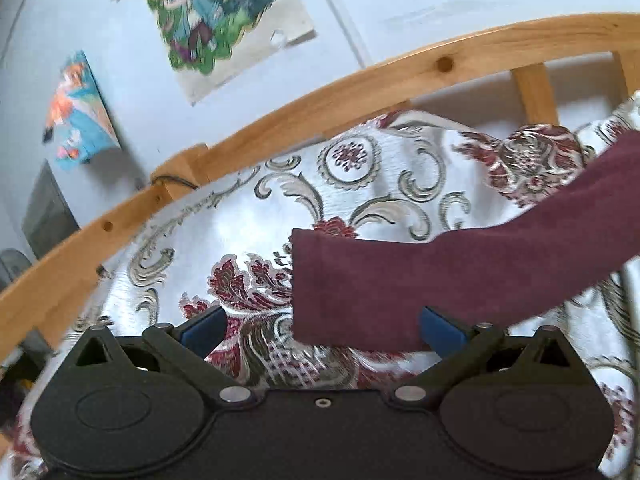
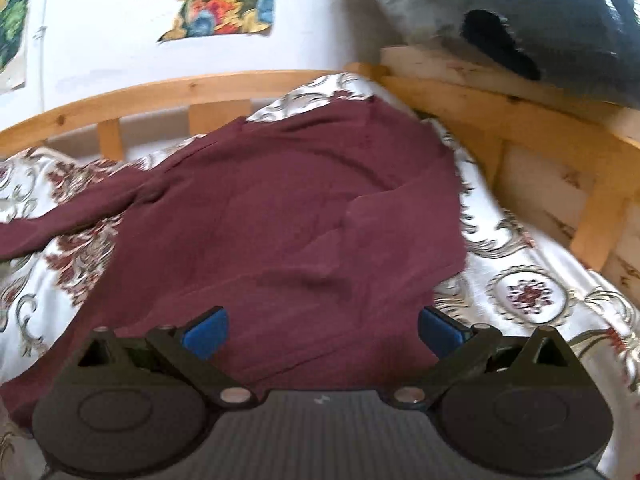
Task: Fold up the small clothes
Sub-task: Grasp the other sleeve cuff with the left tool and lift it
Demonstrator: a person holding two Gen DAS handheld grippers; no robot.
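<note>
A maroon long-sleeved top [image 2: 288, 216] lies spread on a patterned white and red bedspread [image 2: 532, 292]. One sleeve [image 1: 420, 280] stretches out to the left, its cuff end just in front of my left gripper [image 1: 322, 330]. The left gripper is open; its blue pads [image 1: 204, 328] stand wide apart, the right pad at the sleeve's lower edge. My right gripper [image 2: 322, 332] is open above the top's lower body, holding nothing. The other sleeve seems folded across the body.
A wooden slatted bed rail [image 1: 320, 92] runs along the back and the right side [image 2: 520, 120]. Cartoon posters [image 1: 216, 12] hang on the white wall. A dark plastic-wrapped bundle [image 2: 540, 20] sits beyond the right rail.
</note>
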